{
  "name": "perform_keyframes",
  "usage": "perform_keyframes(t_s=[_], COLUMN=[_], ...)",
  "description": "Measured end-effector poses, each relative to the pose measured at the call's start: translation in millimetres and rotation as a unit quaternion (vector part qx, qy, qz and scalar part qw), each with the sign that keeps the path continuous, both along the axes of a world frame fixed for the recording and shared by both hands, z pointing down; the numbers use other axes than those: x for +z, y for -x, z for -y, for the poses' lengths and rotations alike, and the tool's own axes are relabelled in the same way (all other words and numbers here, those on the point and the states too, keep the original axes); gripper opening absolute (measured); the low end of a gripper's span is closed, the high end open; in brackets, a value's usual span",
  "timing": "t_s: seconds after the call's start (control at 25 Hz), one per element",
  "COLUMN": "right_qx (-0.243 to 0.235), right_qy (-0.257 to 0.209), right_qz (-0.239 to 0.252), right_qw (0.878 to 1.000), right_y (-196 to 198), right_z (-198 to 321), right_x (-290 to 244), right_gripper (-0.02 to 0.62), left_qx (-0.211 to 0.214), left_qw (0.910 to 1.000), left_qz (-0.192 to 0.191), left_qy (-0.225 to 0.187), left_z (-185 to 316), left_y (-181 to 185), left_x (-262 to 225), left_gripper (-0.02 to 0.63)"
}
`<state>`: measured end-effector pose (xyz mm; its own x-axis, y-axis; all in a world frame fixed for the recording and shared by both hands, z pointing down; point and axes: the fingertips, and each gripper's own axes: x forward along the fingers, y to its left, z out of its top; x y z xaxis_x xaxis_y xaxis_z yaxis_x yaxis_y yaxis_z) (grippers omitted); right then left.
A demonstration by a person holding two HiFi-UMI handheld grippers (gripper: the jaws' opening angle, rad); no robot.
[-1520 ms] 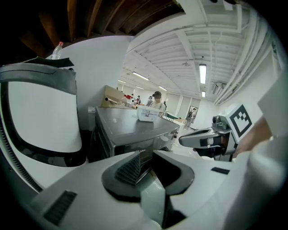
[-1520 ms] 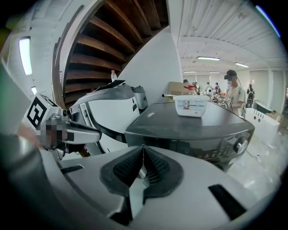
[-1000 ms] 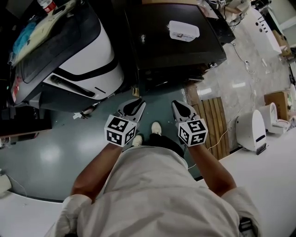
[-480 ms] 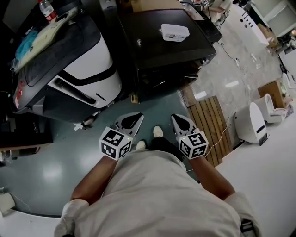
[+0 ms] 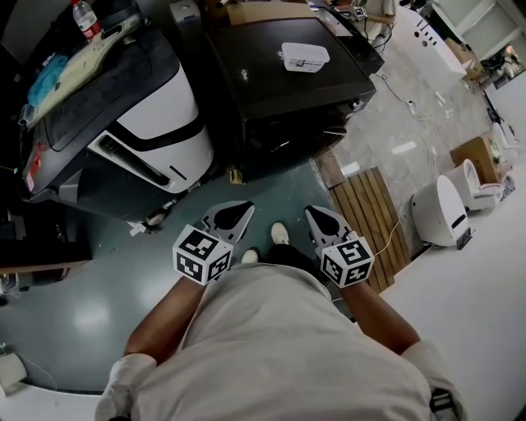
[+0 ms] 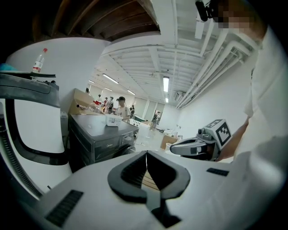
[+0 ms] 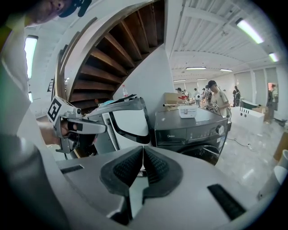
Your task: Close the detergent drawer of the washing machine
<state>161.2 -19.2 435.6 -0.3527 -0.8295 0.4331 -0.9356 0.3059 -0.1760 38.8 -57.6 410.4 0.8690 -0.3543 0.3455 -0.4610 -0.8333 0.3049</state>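
Head view shows left gripper (image 5: 238,210) and right gripper (image 5: 317,215) closed, empty, well short of the dark-grey metal washing machine (image 5: 279,82) ahead; the drawer push apparently is not yet begun.

Open test lab: dark washing machine (image 5: 279,82), floor cables (image 5: 413,104), strip-lit bare ceiling (image 6: 165,84).

Wooden slat mat (image 5: 371,220), plastic bottle (image 5: 85,18), cardboard box (image 5: 474,154)

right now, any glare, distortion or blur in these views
Head view: a bright glare patch on the glossy grey-green floor; the black front-loading washing machine reads dark. Left gripper view: fisheye bends the white ceiling pipes. Right gripper view: fisheye, black corners.
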Motion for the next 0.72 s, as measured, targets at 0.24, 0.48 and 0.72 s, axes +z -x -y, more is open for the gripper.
perform_keyframes(t_s=[0.24, 0.48, 0.72], right_qx=[-0.012, -0.018, -0.016], right_qy=[-0.01, -0.02, -0.022], right_qz=[-0.009, -0.012, -0.012], right_qw=[1.0, 1.0, 1.0], right_y=[7.0, 10.9, 8.8], right_z=[-4.0, -5.9, -9.2], right_x=[-5.3, -9.7, -9.6], right_gripper=[0.006, 0.006, 0.006], left_qx=[-0.005, -0.007, -0.009], left_qw=[1.0, 0.9999, 0.9999], left_qz=[-0.008, -0.007, -0.01], left_qy=[-0.002, -0.01, -0.007], left_z=[-8.1, -12.6, -15.7], left_y=[5.0, 8.7, 8.0], left_x=[-0.3, -1.5, 1.2], left_gripper=[0.0, 0.0, 0.0])
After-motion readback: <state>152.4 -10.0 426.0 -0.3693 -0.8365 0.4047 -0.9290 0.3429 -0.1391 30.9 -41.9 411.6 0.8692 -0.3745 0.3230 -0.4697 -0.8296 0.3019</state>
